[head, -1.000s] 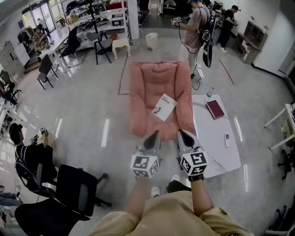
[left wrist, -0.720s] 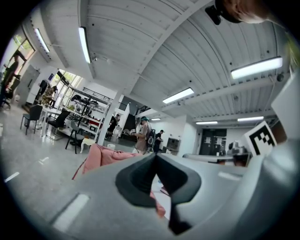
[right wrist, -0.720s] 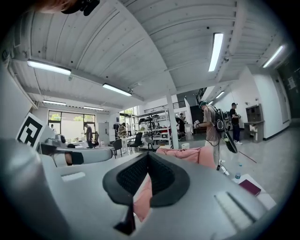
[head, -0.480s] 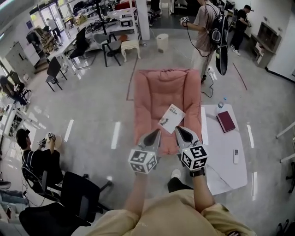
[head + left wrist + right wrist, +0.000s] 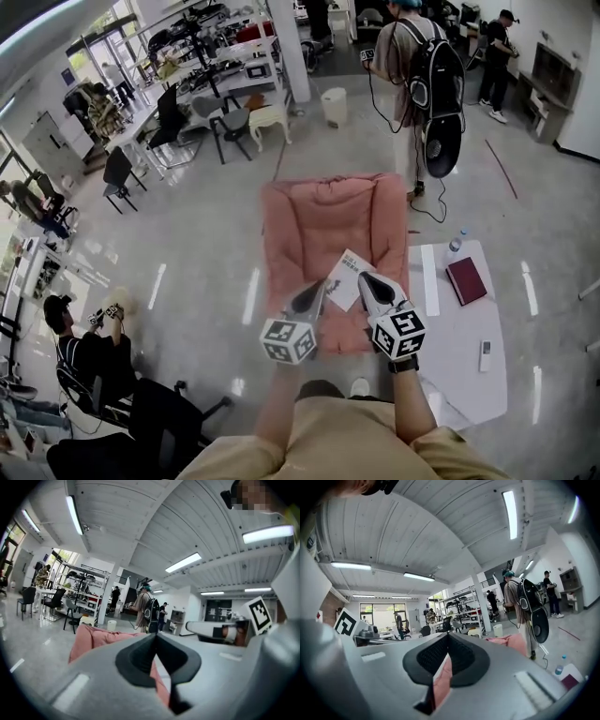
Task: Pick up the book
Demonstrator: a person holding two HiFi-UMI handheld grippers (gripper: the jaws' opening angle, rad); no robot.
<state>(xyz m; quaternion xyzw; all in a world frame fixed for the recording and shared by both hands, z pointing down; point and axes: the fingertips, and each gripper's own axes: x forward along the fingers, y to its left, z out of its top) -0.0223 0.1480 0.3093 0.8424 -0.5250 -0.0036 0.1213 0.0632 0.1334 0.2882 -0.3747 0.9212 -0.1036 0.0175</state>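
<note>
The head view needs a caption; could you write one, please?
Left gripper and right gripper, both shut, poised beside the book on a pink chair.

book (image 5: pixel 348 277): btm-right corner behind right gripper (image 5: pixel 367 279); cover txt too sm to read
table (image 5: pixel 459 328): near-left edge behind forearm (image 5: pixel 410 408)
white item (image 5: pixel 485 354) on table: too sm to ID
chair (image 5: pixel 319 220): seat mostly blocked by jaws, both gripper views

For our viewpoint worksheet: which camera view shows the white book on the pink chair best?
The head view: the white book lies visible on the pink chair. Both gripper views look across the room; neither clearly shows it.
</note>
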